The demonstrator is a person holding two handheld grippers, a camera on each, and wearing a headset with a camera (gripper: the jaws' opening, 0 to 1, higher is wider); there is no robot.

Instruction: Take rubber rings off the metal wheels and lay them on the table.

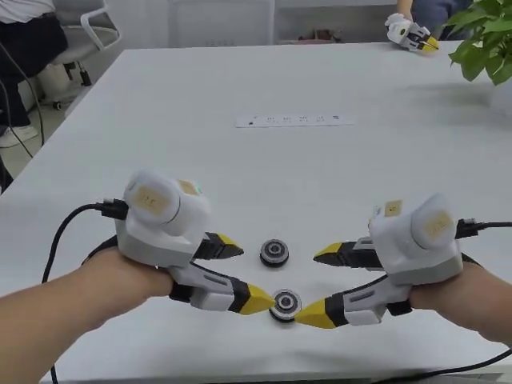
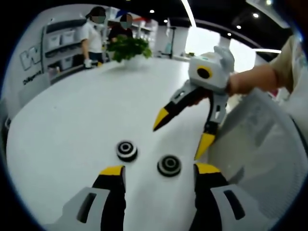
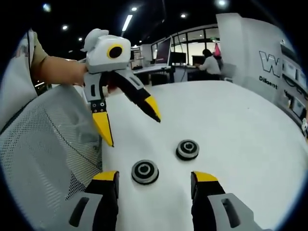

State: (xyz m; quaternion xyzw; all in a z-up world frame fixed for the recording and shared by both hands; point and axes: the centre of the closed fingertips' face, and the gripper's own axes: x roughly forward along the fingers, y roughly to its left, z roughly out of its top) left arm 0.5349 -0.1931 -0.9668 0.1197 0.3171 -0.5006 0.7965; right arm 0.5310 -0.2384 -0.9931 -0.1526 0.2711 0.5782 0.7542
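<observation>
Two metal wheels with black rubber rings lie flat on the white table (image 1: 240,176). The near wheel (image 1: 285,304) sits between the yellow lower tips of both grippers, and the far wheel (image 1: 274,253) lies just behind it. My left gripper (image 1: 250,276) is open and comes in from the left. In the left gripper view the near wheel (image 2: 169,165) lies between its tips, with the other wheel (image 2: 127,150) to the left. My right gripper (image 1: 312,286) is open, facing it from the right. Its view shows the near wheel (image 3: 145,172), the far wheel (image 3: 187,149) and the left gripper (image 3: 131,127).
A white strip (image 1: 294,122) lies flat mid-table. A green plant (image 1: 484,40) stands at the far right corner, beside another person's gripper (image 1: 412,34). An office chair (image 1: 80,32) stands off the table's far left. The table's front edge runs just below my hands.
</observation>
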